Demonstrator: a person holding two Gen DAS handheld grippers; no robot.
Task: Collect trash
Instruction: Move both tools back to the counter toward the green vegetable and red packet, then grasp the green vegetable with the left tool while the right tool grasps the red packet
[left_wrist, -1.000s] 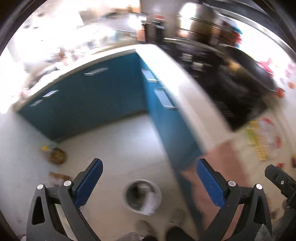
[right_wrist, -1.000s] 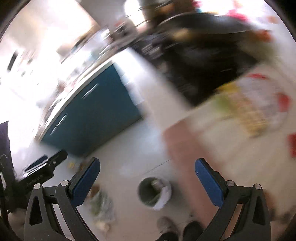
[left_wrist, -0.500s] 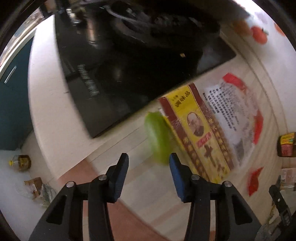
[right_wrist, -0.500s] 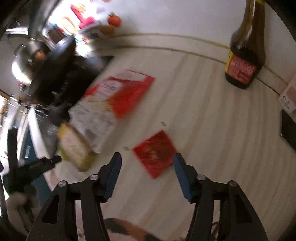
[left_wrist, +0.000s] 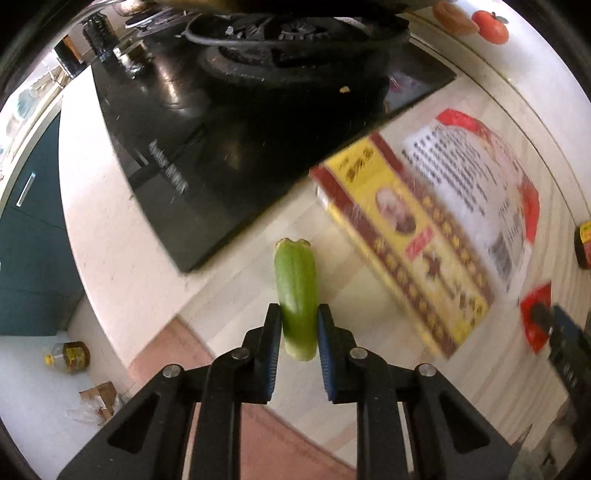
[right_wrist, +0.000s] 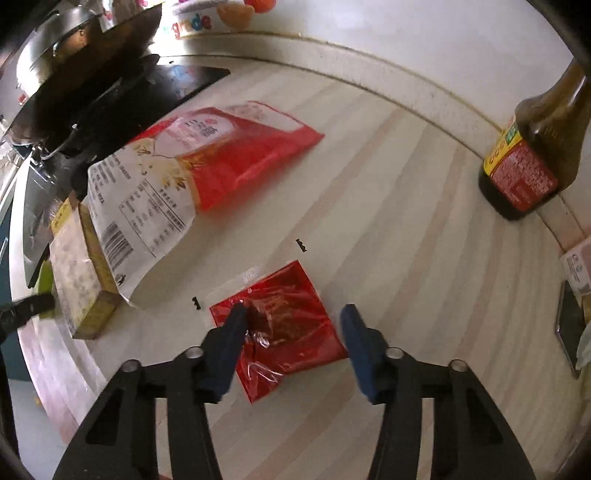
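A green vegetable piece (left_wrist: 296, 291) lies on the pale counter. My left gripper (left_wrist: 298, 325) is shut on its near end. A small red wrapper (right_wrist: 284, 325) lies on the counter between the fingers of my right gripper (right_wrist: 293, 321), which is open with its tips down at the wrapper. The wrapper also shows in the left wrist view (left_wrist: 535, 317). A yellow box (left_wrist: 402, 243) and a red and white bag (right_wrist: 207, 166) lie side by side between the two grippers.
A black stove (left_wrist: 236, 122) with a pan on it fills the far left of the counter. A dark sauce bottle (right_wrist: 532, 155) stands by the back wall at the right. The counter edge (left_wrist: 122, 258) drops to a floor with a bottle and scraps.
Both grippers came down from over the floor to the counter. The left one closed on the green vegetable piece. The right one lowered around the red wrapper.
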